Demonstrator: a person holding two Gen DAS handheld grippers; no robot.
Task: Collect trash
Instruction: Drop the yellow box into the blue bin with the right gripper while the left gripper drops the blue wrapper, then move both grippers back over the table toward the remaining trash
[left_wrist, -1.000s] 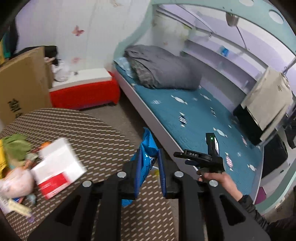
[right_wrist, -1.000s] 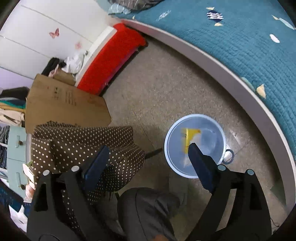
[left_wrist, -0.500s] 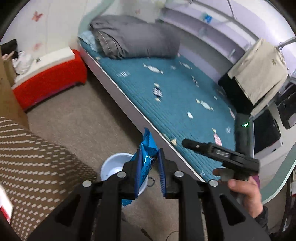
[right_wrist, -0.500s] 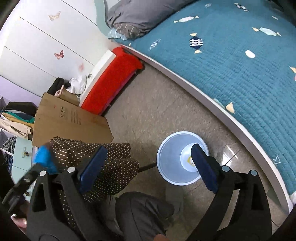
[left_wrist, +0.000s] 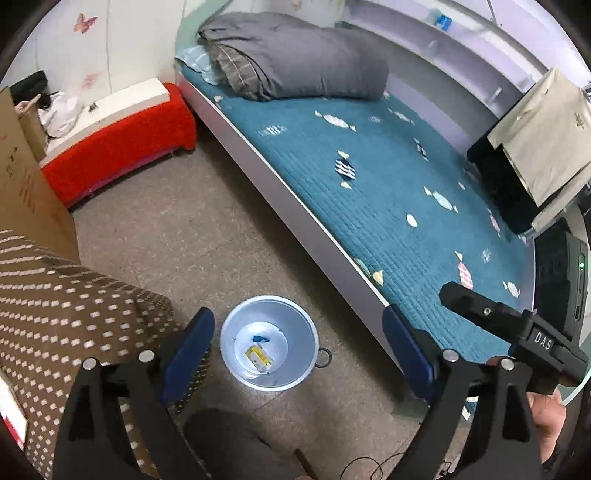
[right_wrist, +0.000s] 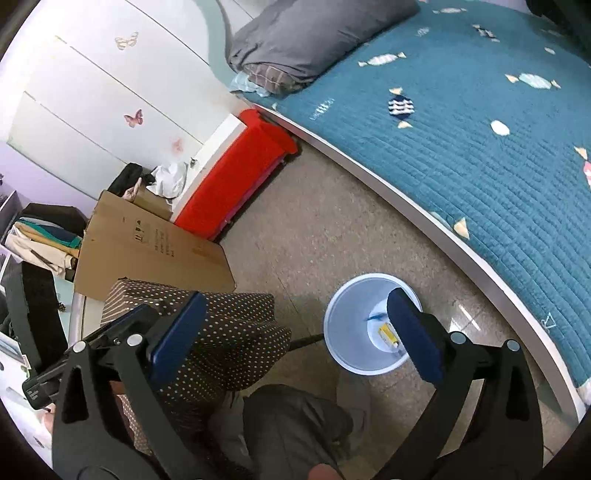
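A pale blue trash bin (left_wrist: 236, 325) stands on the floor between the table and the bed; it also shows in the right wrist view (right_wrist: 343, 321). Inside lie a blue wrapper (left_wrist: 260, 338) and a yellow packet (left_wrist: 259, 357). My left gripper (left_wrist: 297, 350) is open and empty, hanging above the bin. My right gripper (right_wrist: 295, 336) is open and empty, also above the floor beside the bin, its right finger in front of the bin. The right gripper's body (left_wrist: 517, 332) shows at right in the left wrist view.
A table with a brown dotted cloth (left_wrist: 55, 314) is at left, with a red and white box (left_wrist: 11, 417) at its edge. A bed with a teal cover (left_wrist: 369, 177), a red bench (left_wrist: 118, 147) and a cardboard box (right_wrist: 147, 247) surround the floor. The person's knee (right_wrist: 291, 424) is below.
My left gripper swung from over the table to above the bin, opened and let go of the blue wrapper, which now lies in the bin. The right gripper stayed open.
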